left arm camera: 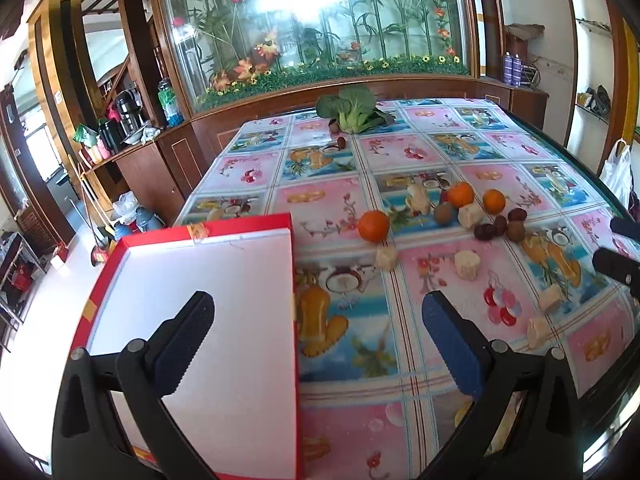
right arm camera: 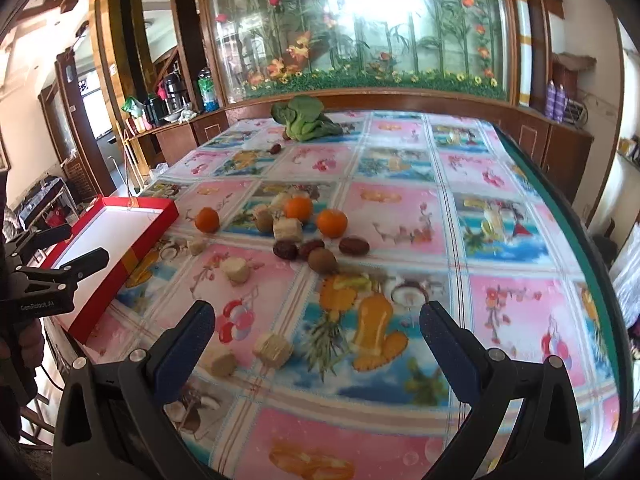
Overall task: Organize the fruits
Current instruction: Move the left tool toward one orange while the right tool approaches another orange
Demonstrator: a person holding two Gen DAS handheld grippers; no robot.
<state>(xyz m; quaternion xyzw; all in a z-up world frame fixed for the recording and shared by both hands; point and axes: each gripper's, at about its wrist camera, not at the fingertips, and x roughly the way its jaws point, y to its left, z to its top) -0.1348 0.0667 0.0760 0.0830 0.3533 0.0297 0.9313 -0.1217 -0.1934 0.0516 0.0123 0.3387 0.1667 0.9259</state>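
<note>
Tongs on both sides stand fully spread and hold nothing: the left tongs (left arm camera: 318,334) hang over the near worktop edge, one jaw above the red box (left arm camera: 208,320), the other above the patterned cloth; the right tongs (right arm camera: 318,344) hang over bare cloth farther right.

The red box, white inside and with nothing in it, sits at the near left corner of the worktop (right arm camera: 500,184).

Near the right tongs lie two pale cut chunks (right arm camera: 272,350), just beside each other. Further in, more pale chunks are scattered singly.

Mid-worktop holds the main fruit cluster: three oranges (right arm camera: 331,223), one of them apart to the left toward the box; two brown kiwis (right arm camera: 322,260); three dark red dates (right arm camera: 354,245). Dates and the nearer kiwi lie close together.

At the far edge, well apart from the cluster, a leafy green vegetable (right arm camera: 304,122) rests on the cloth, with one more date (right arm camera: 275,149) just in front of it.
</note>
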